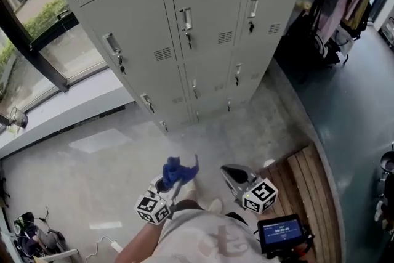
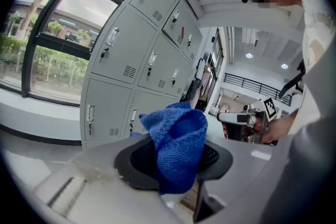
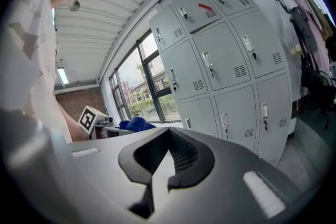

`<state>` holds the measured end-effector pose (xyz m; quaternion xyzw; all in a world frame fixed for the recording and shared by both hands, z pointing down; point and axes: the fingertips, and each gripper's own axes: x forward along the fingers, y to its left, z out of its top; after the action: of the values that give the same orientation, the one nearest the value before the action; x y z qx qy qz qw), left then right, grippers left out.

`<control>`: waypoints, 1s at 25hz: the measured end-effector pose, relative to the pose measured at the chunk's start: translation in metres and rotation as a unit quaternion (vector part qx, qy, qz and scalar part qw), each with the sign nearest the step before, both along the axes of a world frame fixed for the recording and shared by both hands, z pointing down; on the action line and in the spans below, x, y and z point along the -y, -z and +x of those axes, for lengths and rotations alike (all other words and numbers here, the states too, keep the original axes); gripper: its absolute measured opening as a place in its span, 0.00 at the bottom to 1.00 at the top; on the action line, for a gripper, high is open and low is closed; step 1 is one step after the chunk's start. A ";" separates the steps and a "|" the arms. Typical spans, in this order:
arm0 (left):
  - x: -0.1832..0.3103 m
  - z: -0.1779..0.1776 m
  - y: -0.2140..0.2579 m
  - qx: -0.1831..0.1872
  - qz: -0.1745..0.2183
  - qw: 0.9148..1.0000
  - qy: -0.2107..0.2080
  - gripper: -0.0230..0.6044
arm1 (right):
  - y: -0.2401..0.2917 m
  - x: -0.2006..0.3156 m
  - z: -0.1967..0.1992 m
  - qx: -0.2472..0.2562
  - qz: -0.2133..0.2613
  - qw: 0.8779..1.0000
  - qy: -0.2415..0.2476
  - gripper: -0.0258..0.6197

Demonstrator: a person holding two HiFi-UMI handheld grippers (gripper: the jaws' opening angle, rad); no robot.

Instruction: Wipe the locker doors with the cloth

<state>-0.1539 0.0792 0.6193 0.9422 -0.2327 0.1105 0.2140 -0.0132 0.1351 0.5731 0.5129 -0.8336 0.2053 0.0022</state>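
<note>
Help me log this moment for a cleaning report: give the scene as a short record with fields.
left gripper: shut on the cloth, held low in front of the person
cloth: blue, bunched between the jaws
right gripper: jaws together, nothing between them
locker doors: grey, all closed
contact: cloth is apart from the doors; wiping not yet begun

White shirt (image 1: 200,236), faint grey print

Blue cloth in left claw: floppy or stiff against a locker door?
Likely floppy: the blue cloth bunches and droops over the left claw. Its looped knit looks grippy, so it probably won't slip out against the locker doors.
</note>
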 end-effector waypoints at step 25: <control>0.198 -0.031 0.031 -0.038 0.013 0.999 0.013 0.28 | 0.034 0.217 -0.034 -0.038 -0.001 0.999 0.025 0.04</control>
<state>-0.1854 -0.1190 0.5887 0.9454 -0.2376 0.0691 0.2122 -0.0469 -0.0823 0.5388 0.4997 -0.8449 0.1866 0.0400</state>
